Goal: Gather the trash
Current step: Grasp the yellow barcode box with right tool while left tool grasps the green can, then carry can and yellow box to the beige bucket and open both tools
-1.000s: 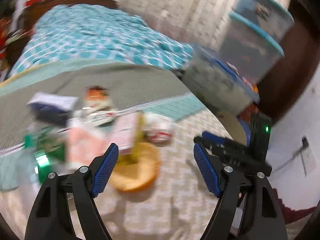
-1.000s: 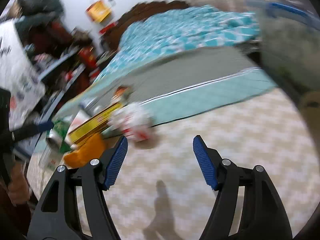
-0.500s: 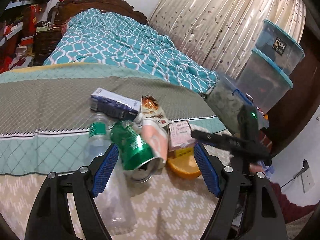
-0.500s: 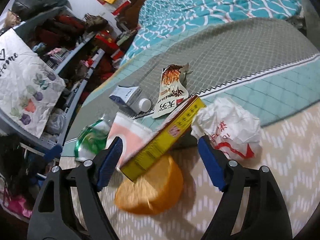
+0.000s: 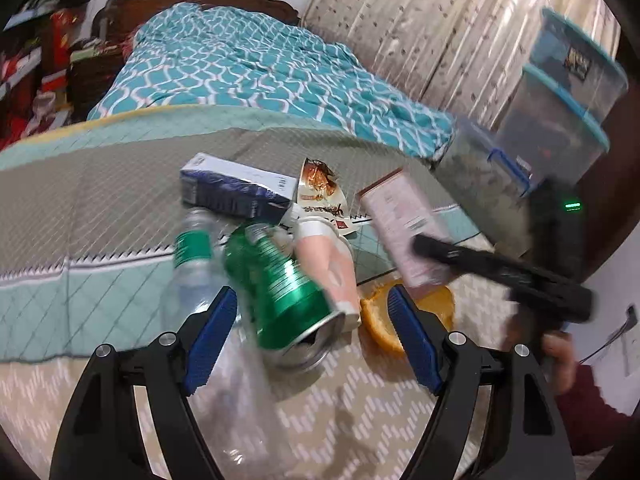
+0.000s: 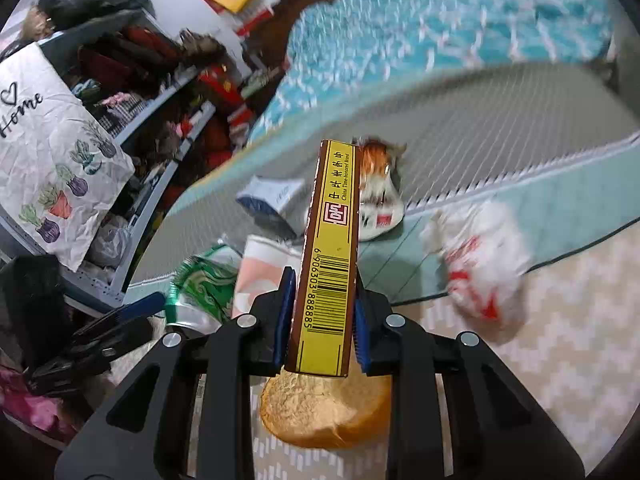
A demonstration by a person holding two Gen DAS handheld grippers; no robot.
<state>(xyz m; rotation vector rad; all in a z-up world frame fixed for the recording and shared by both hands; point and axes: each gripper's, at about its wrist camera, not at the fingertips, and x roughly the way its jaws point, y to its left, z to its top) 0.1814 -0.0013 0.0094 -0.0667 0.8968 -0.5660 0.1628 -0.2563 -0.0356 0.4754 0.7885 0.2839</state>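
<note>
Since earlier: right gripper [image 6: 320, 316] now clamps my yellow carton [image 6: 330, 264]; left gripper [image 5: 312, 334] wide, empty. Next: bin it.

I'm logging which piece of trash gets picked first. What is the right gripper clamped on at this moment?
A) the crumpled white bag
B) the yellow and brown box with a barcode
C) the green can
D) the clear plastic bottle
B: in the right wrist view the right gripper has both blue pads pressed against the sides of the yellow and brown box, while the left gripper stands open around the green can.
</note>
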